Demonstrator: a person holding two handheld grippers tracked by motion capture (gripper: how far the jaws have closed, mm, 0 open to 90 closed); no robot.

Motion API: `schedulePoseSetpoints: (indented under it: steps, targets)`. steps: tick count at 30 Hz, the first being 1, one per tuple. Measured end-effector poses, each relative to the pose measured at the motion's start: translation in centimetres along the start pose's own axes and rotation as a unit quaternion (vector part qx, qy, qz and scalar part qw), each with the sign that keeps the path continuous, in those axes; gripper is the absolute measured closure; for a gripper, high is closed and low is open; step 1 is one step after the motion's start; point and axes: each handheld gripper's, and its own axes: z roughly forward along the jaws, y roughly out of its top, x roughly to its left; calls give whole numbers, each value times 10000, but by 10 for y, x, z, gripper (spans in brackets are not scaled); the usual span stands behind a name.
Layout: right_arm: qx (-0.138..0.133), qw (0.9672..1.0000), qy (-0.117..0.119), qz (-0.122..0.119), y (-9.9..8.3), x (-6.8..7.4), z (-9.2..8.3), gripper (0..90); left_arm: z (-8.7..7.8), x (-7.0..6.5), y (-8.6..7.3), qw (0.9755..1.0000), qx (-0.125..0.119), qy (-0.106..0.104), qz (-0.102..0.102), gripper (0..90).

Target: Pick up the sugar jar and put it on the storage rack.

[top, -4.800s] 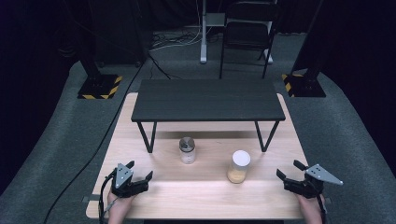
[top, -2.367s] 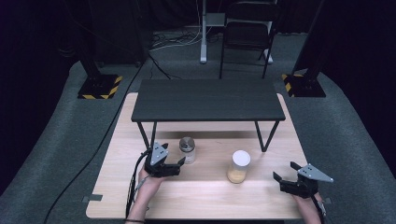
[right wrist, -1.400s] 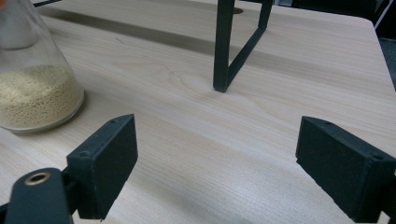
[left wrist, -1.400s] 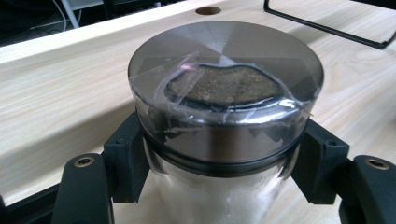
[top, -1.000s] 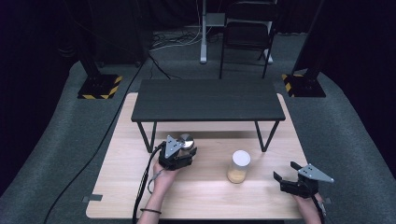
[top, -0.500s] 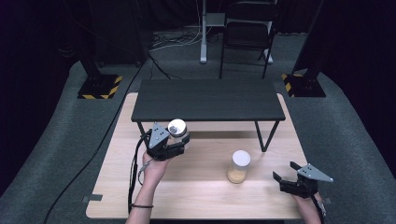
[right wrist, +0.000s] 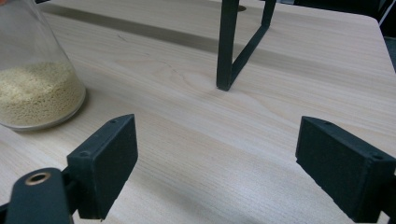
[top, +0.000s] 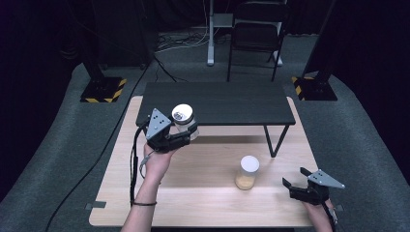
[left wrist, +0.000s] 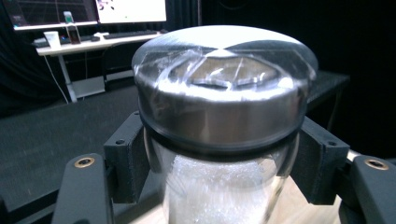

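My left gripper (top: 185,134) is shut on a glass jar (top: 183,119) with a silver metal lid and white grains inside, and holds it off the table by the left front corner of the black shelf (top: 217,101). In the left gripper view the jar (left wrist: 219,93) stands upright between both pads, gripped just below the lid. A second jar (top: 248,173) with a white lid and yellow grains stands on the wooden table (top: 203,198). My right gripper (top: 293,177) rests open near the table's right front corner, apart from that jar (right wrist: 32,79).
The black shelf stands on thin metal legs (right wrist: 226,46) across the back half of the table. A black chair (top: 256,29) and stand bases sit on the floor beyond. A desk with monitors (left wrist: 93,14) appears far off in the left gripper view.
My left gripper has lifted the silver-lidded jar off the table and carried it up and slightly left. The right gripper and the yellow-grain jar have stayed put.
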Motion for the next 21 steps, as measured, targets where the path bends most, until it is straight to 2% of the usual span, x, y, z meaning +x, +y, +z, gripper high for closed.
schedulePoseSetpoints:
  steps: [4,8,10,13,16,21]
  targets:
    - [4,10000,3,-6,0,0,0,118,6,2,11,10000,9,91,-14,310]
    - [15,10000,1,0,0,0,0,118,18,3,20,9996,66,278,-54,310]
    - [21,10000,-1,-1,0,0,0,118,24,3,25,9992,124,384,-12,310]
    - [13,10000,-5,2,0,0,0,118,36,0,34,9978,259,602,36,310]
    - [5,10000,-4,5,0,0,0,118,49,-4,40,9960,367,820,-3,310]
    - [11,10000,-6,4,0,0,0,118,67,-5,48,9939,542,958,-63,310]
